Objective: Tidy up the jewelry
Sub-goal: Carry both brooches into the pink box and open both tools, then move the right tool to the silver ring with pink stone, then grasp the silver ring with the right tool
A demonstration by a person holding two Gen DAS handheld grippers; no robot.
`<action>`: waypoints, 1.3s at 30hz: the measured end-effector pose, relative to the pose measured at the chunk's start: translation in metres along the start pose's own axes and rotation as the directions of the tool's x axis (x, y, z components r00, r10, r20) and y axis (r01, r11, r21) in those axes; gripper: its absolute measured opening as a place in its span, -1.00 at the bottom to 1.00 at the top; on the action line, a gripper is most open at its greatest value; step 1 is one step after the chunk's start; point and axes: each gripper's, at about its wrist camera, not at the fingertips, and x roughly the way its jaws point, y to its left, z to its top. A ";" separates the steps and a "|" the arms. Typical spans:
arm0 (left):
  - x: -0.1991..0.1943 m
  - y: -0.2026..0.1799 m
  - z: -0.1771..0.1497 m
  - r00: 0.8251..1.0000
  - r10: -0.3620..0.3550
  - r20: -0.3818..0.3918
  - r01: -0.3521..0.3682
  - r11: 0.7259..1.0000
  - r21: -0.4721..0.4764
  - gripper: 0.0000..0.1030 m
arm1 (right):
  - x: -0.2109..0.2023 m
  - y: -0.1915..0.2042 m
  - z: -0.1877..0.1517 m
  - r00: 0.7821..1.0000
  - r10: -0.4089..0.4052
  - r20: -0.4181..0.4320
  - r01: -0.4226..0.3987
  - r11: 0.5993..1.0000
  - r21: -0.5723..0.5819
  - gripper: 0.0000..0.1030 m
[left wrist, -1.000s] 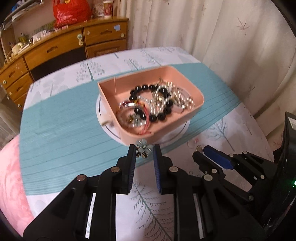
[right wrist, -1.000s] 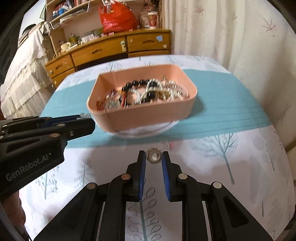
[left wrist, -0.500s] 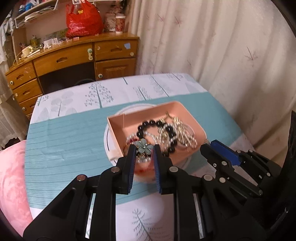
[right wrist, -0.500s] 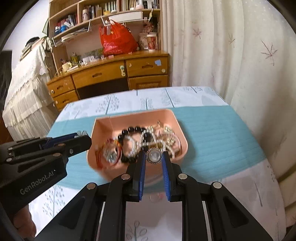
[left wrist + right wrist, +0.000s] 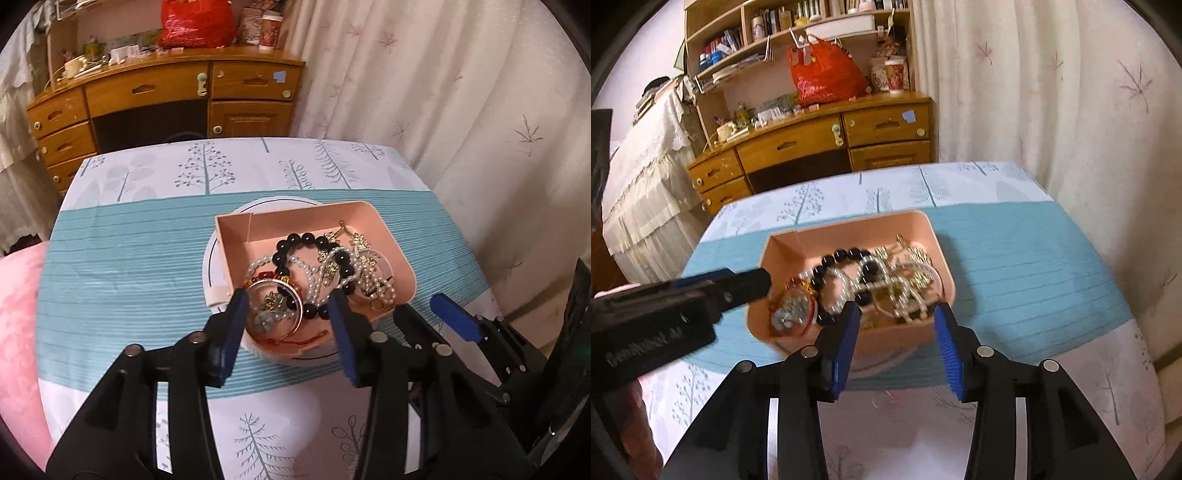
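Note:
A pink tray [image 5: 236, 229] [image 5: 798, 251] sits on a white plate [image 5: 209, 258] in the middle of the table. It holds a black bead bracelet [image 5: 295, 240] [image 5: 846, 254], pearl strands [image 5: 310, 275] and gold pieces. My left gripper [image 5: 288, 299] hangs over the tray's near left corner. Its jaws are opening with nothing pressed between them. Below it a pale flower brooch [image 5: 269, 315] lies inside a silver bangle [image 5: 275, 283]. My right gripper [image 5: 897, 308] hovers over the tray's near right part, jaws opening and empty. The tray contents under it are blurred.
The table wears a white tree-print cloth with a teal band [image 5: 129, 277]. A wooden dresser [image 5: 147, 92] stands behind it and curtains [image 5: 443, 110] hang to the right. A pink cushion [image 5: 18, 314] lies at the left edge. The other gripper shows in each view.
Both grippers rose from the cloth to above the tray, then opened their jaws. The flower brooch and the round brooch have left the pads; the flower brooch now lies in the tray.

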 end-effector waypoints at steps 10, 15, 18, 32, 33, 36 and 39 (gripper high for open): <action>0.004 0.009 -0.026 0.984 0.155 -0.088 -0.164 0.979 -0.118 0.04 | 0.016 -0.010 -0.041 0.994 0.031 -0.106 -0.041 0.995 -0.095 -0.17; 0.011 0.015 -0.046 0.962 0.216 -0.166 -0.244 0.955 -0.170 0.04 | 0.024 -0.007 -0.059 0.984 0.079 -0.159 -0.102 0.985 -0.141 -0.17; 0.014 0.019 -0.055 0.947 0.254 -0.198 -0.292 0.937 -0.190 0.04 | 0.032 -0.002 -0.064 0.977 0.096 -0.189 -0.128 0.978 -0.163 -0.17; 0.016 0.017 -0.068 0.903 0.370 -0.216 -0.406 0.901 -0.155 0.04 | 0.049 0.018 -0.064 0.965 0.113 -0.238 -0.182 0.938 -0.294 -0.60; 0.017 0.017 -0.068 0.903 0.370 -0.219 -0.407 0.900 -0.157 0.04 | 0.050 0.019 -0.064 0.963 0.122 -0.241 -0.192 0.936 -0.294 -0.60; 0.019 0.020 -0.068 0.902 0.370 -0.222 -0.409 0.897 -0.167 0.04 | 0.051 0.022 -0.062 0.960 0.134 -0.246 -0.205 0.935 -0.290 -0.61; 0.019 0.023 -0.069 0.901 0.373 -0.223 -0.412 0.896 -0.165 0.04 | 0.051 0.024 -0.060 0.958 0.143 -0.247 -0.211 0.937 -0.277 -0.61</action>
